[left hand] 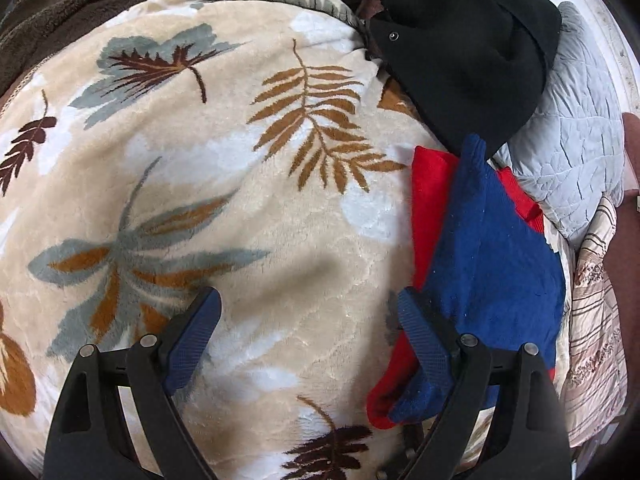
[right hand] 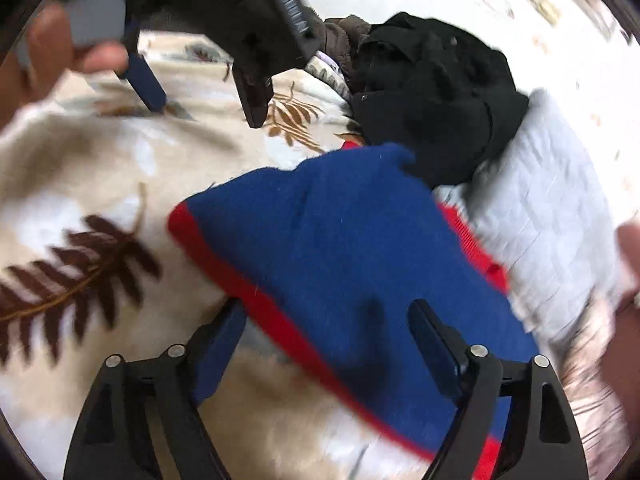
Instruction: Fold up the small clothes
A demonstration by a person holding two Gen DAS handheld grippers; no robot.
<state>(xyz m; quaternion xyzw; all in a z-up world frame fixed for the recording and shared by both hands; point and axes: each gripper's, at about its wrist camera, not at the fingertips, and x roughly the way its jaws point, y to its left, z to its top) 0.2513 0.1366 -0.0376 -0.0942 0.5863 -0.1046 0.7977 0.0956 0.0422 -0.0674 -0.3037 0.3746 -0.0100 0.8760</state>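
Folded blue-and-red garment (left hand: 492, 248) on leaf-print blanket (left hand: 224, 184), beside black garment (left hand: 472, 48). Left gripper (left hand: 310, 308) wide apart, empty; right gripper (right hand: 328, 320) wide apart above blue-and-red garment, gripping nothing.

Plush leaf-print blanket (left hand: 248, 208), fuzzy blue-and-red knit garment (left hand: 500, 248), matt black fleece (left hand: 472, 56), quilted grey pillow (left hand: 576, 152)

leaf-print blanket (left hand: 240, 208), grey quilt (left hand: 576, 152) (crumpled)

Left wrist view: looks steeply down along own fingers, close over leaf-print blanket (left hand: 248, 208). Right wrist view: shallower tilt, close over blue-and-red garment (right hand: 340, 256), motion-blurred, facing left gripper (right hand: 204, 108) beyond. Shared: blanket, garment, black clothing pile (left hand: 472, 52), grey quilted pillow (left hand: 568, 160).
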